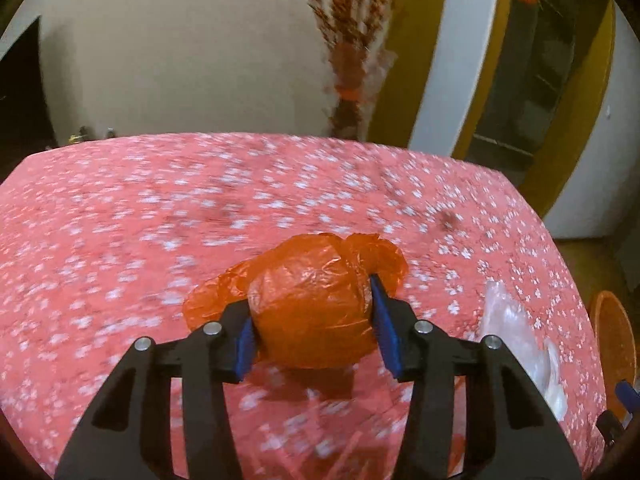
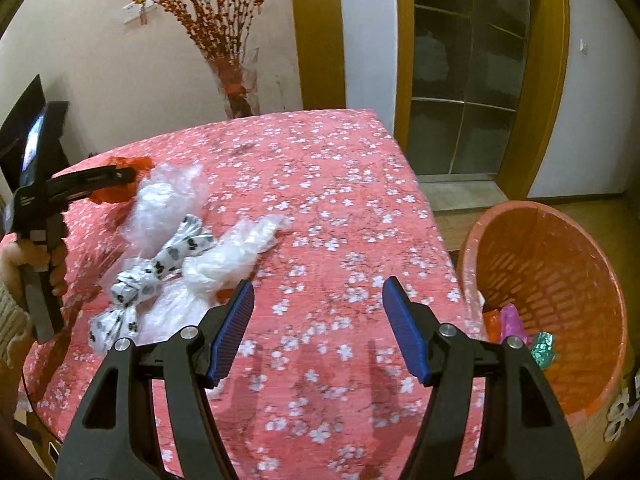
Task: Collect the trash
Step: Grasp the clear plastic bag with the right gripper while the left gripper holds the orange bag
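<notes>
Your left hand-held gripper [image 1: 312, 320] seems clamped on the orange bag [image 1: 312, 300]; lift it clear before swinging toward the basket [image 2: 560, 280]. The right hand-held gripper [image 2: 318, 328] hangs open and empty.

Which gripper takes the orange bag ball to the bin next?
Left. The left gripper already has its pads on the orange bag ball; the right gripper is open, holding nothing.
</notes>
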The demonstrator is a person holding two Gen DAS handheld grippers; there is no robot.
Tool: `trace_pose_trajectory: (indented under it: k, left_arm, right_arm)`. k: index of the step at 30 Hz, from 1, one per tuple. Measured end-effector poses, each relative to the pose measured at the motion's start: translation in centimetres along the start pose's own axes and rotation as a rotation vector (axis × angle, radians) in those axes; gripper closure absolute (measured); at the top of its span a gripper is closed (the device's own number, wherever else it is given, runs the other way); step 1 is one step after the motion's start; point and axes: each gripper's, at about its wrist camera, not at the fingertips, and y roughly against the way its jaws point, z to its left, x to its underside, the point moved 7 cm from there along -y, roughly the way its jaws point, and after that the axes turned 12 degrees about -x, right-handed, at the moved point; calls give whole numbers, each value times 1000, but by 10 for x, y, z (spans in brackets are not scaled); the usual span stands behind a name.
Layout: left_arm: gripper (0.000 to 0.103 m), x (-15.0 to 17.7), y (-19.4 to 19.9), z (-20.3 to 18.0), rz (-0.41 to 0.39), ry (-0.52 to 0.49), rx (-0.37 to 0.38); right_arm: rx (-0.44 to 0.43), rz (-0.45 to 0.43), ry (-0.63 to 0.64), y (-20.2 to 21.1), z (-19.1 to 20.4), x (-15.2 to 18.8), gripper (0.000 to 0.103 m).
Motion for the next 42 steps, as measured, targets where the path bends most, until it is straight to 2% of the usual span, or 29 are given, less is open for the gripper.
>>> trace_pose_trajectory:
  k: [6,11,16,18,19,20,21,28,32,39,42]
  left_arm:
    - [54,7,36,46,-52,62,-32]
    - [54,19,60,59,-66,74,-12]
    - [54,30,75,54,-63,74,25]
    - [54,33,79,47,-63,67,40]
    - [54,35,82,46,-65,64,46]
    - [54,35,84,43,-67,60,50]
    - [54,36,88,38,-72,52,58]
    - [54,39,109,12,-96,18,105]
    - [54,41,121,-6,-106,-5,129]
    - [54,42,140,-34,-118,-41,167]
    - [54,43,150,-44,-124,-54,186]
  right_arm:
    - [-63,59,4,-21,24,7,56]
    - [-116,87,19,-38,50,10,60]
    - [-148,135,61,-55,69,10,63]
    - [-149,167,81,-62,73,16,84]
    - [-137,172,90,-64,73,19,87]
    - [-121,161,106,-62,72,19,96]
    - [-113,162,108,-61,70,20,99]
    - [-33,98,60,-32,34,12,101]
    - [34,29,57,-4,13,5,101]
    - [42,-97,88,41,9,-19,101]
    - [39,-126,88,53,8,-24,101]
